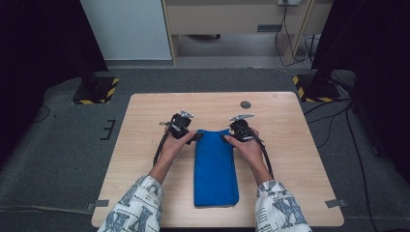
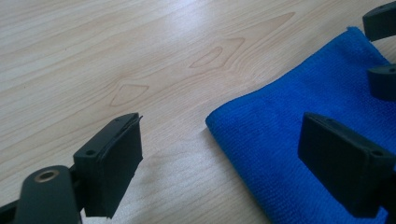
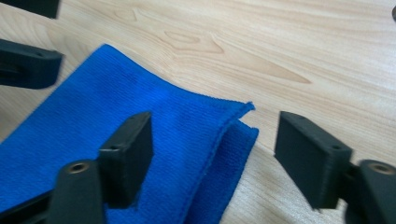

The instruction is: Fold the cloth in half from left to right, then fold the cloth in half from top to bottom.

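- We count one folded blue cloth (image 1: 215, 166); it lies from the near edge of the tabletop (image 1: 145, 121) toward the middle.
- We have two grippers at its far corners: left gripper (image 1: 195, 137) and right gripper (image 1: 226, 137), each with jaws apart and the corner between them, not pressed.
- We judge the step is grasping; next both must close on the corners together.

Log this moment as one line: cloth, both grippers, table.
cloth: blue towel folded, flat on table | left gripper: open, straddling far left corner | right gripper: open, straddling far right corner | held: nothing
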Tool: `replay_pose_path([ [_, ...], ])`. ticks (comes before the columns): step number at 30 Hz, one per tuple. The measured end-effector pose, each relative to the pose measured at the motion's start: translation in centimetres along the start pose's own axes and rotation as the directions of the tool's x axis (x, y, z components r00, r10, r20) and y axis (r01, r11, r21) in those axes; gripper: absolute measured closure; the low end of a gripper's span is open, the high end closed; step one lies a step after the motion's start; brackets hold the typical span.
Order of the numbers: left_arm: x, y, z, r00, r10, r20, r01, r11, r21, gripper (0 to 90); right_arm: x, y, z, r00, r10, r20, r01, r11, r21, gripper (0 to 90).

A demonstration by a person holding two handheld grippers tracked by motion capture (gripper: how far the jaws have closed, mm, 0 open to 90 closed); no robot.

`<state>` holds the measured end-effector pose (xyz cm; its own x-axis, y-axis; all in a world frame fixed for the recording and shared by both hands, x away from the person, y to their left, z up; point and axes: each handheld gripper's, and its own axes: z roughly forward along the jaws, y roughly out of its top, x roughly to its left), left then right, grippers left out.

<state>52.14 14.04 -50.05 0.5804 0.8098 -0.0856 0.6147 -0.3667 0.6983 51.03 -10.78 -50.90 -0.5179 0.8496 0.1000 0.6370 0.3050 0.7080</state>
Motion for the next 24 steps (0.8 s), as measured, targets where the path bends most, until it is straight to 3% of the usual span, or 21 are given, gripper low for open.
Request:
replay_pose_path([
  [5, 0.1, -0.1, 0.3, 1.0000, -0.009, 0.000, 0.009, 1.0000, -0.001, 18.9, -0.3, 0.1, 0.6, 1.0000, 0.008, -0.002, -0.008, 1.000, 0.025, 34.4],
  [14, 0.1, -0.7, 2.0, 0.9999, -0.016, -0.005, 0.016, 0.9985, 0.053, 28.3, -0.3, 0.3, 1.8, 0.9999, -0.006, 0.012, 0.006, 0.998, 0.062, 42.1],
  [21, -0.2, -0.8, 2.5, 0.9997, 0.014, -0.022, -0.012, 0.9981, 0.061, 35.5, -0.9, 0.2, 2.3, 0.9995, -0.001, 0.031, -0.001, 0.998, 0.060, 44.1],
  [24, -0.7, -0.8, 2.4, 0.9992, 0.041, -0.006, -0.040, 0.9974, 0.060, 44.0, -0.9, 0.2, 2.3, 0.9999, -0.010, 0.013, 0.009, 0.998, 0.055, 53.1],
])
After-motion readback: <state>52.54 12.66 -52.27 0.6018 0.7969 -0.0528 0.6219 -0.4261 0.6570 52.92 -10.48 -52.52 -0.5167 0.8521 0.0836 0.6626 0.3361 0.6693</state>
